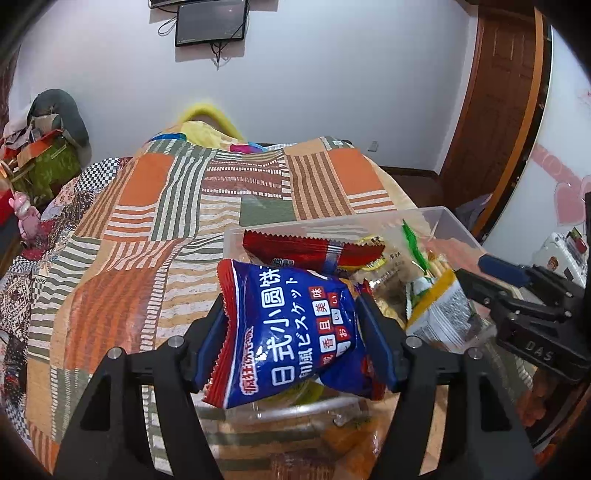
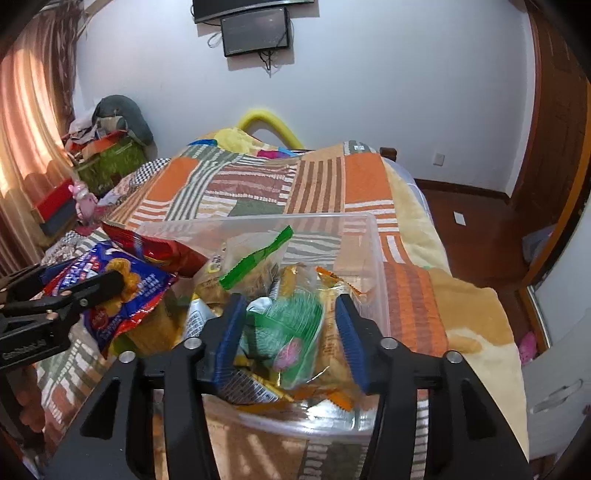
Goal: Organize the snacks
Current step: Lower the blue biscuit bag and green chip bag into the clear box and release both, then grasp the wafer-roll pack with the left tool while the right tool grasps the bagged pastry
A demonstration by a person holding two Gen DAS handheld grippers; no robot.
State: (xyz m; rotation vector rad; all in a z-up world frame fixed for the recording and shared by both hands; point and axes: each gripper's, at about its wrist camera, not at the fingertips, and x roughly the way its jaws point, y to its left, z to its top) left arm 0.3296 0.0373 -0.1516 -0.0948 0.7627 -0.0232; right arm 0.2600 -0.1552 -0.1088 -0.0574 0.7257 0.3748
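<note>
My left gripper (image 1: pixel 291 325) is shut on a blue biscuit packet (image 1: pixel 288 332) with white lettering and holds it over the near left corner of a clear plastic bin (image 1: pixel 332 221). The packet also shows in the right wrist view (image 2: pixel 122 295), with the left gripper (image 2: pixel 70 295) on it. My right gripper (image 2: pixel 291 332) is over the bin (image 2: pixel 373 258), its blue pads on either side of a green-printed snack bag (image 2: pixel 291 332); whether they press it is unclear. The bin holds a red packet (image 1: pixel 314 249), a green-sealed bag (image 2: pixel 255 254) and several other snacks.
The bin stands on a bed with a patchwork orange, green and striped blanket (image 1: pixel 166 229). Clutter and a pink toy (image 2: pixel 85 201) lie at the left. A monitor (image 2: pixel 255 31) hangs on the far wall. A wooden door (image 1: pixel 491 92) and floor (image 2: pixel 476 229) are at the right.
</note>
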